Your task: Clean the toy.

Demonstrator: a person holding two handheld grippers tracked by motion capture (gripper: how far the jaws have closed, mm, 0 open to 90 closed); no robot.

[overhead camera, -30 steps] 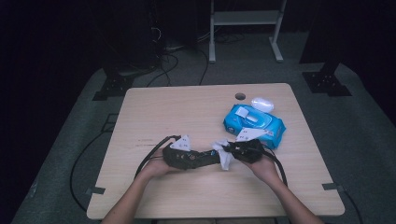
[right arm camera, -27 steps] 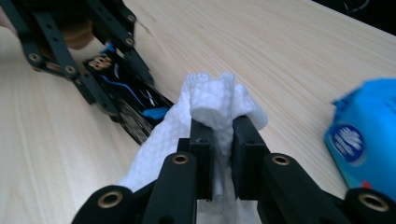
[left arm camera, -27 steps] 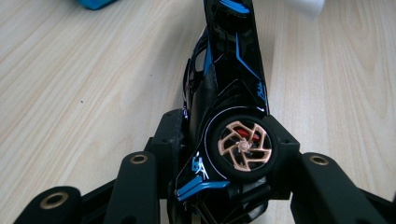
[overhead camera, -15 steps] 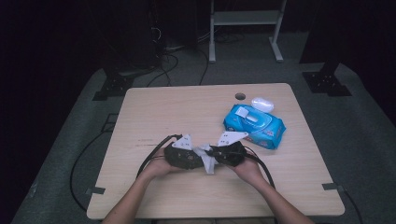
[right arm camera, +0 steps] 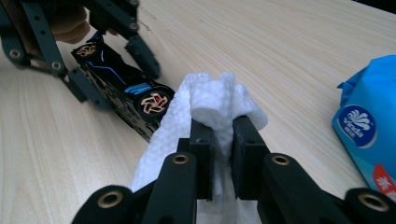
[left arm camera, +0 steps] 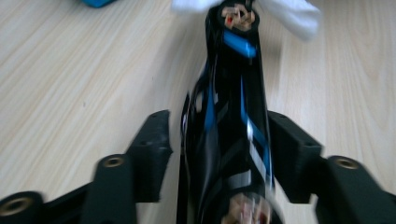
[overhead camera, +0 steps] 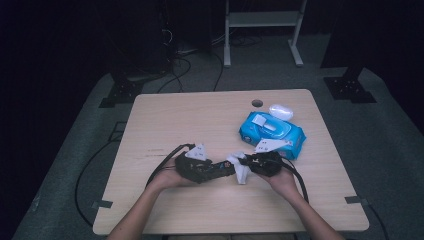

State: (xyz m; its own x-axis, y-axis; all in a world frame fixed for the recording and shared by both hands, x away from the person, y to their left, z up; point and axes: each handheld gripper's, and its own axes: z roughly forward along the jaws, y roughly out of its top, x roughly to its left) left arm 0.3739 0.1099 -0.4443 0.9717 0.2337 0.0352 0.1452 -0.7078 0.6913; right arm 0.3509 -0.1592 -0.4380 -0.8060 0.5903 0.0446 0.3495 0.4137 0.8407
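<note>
A black toy car with blue stripes and copper wheels lies on the table between the jaws of my left gripper. Those jaws have just been opening. In the left gripper view the car sits between the pads with a gap at the left pad, so my left gripper stands open around it. My right gripper is shut on a crumpled white wipe, held against the car's near wheel end. In the high view my right gripper faces the left one, the wipe between them.
A blue pack of wet wipes lies on the wooden table just behind my right hand, also seen in the right gripper view. A small white case and a cable hole sit behind it. Cables trail from both grippers.
My right gripper with the wipe slid left along the car half a second ago and has come back to the right. The left hand has stayed in place.
</note>
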